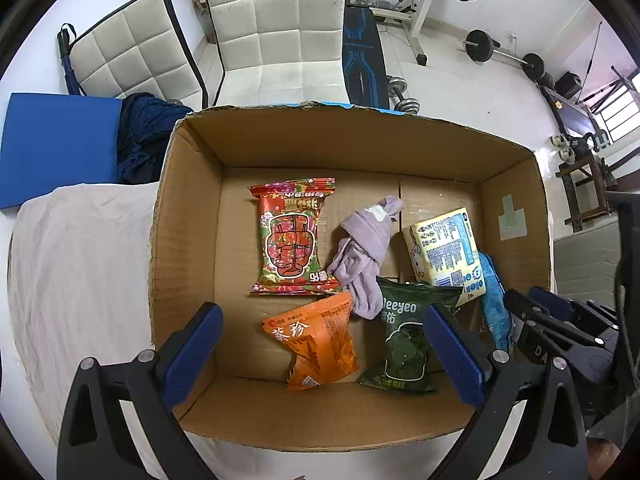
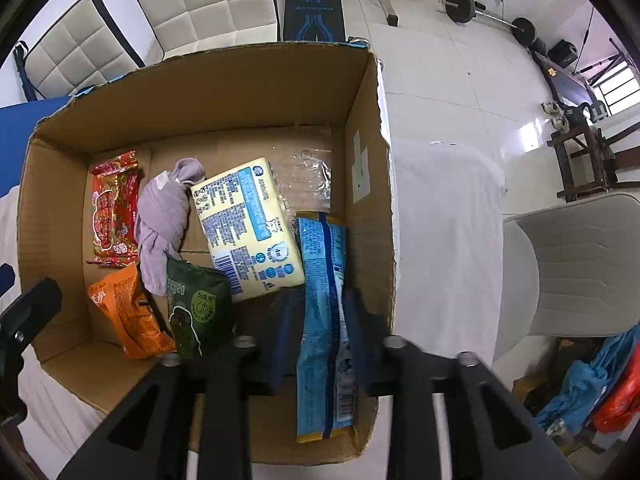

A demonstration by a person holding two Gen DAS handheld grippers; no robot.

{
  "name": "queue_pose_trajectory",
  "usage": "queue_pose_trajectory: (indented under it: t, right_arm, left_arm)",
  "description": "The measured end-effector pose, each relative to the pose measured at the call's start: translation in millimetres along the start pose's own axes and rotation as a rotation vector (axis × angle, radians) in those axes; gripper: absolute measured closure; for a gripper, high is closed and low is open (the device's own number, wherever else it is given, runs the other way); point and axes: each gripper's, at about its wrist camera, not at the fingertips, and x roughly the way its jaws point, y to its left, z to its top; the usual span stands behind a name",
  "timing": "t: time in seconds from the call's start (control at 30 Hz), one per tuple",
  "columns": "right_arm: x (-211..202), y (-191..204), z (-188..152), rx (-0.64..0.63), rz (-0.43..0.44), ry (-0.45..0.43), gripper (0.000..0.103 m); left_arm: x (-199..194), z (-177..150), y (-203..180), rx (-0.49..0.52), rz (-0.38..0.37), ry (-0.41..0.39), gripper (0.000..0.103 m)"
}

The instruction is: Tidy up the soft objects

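An open cardboard box holds a red packet, an orange packet, a green packet, a knotted lilac cloth and a pale yellow tissue pack. My right gripper is shut on a blue packet, inside the box by its right wall. My left gripper is open and empty, above the box's near edge over the orange packet.
The box stands on a white cloth. A blue pad and dark blue fabric lie behind at the left. White chairs, a weight bench and barbells stand beyond. A grey chair is at the right.
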Motion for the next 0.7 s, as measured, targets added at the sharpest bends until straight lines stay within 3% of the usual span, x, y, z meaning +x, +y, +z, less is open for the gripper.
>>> queue_pose_trajectory:
  t: [0.07, 0.17, 0.23, 0.7]
  right_arm:
    - [-1.5, 1.6, -1.2, -0.003, 0.011, -0.005, 0.042]
    - [-6.7, 5.6, -6.9, 0.002, 0.048, -0.016, 0.021]
    - [-5.8, 9.3, -11.2, 0.008, 0.081, -0.006, 0.014]
    - [-14.1, 26.3, -42.5, 0.004, 0.088, -0.028, 0.01]
  left_arm:
    - [-0.5, -0.5, -0.8, 0.004, 0.006, -0.001, 0.0]
    - [-2.3, -1.7, -0.5, 0.002, 0.006, -0.005, 0.0]
    - [-3.6, -3.1, -0.3, 0.005, 0.01, -0.009, 0.0]
    - [-13.9, -26.1, 18.2, -0.024, 0.026, -0.062, 0.0]
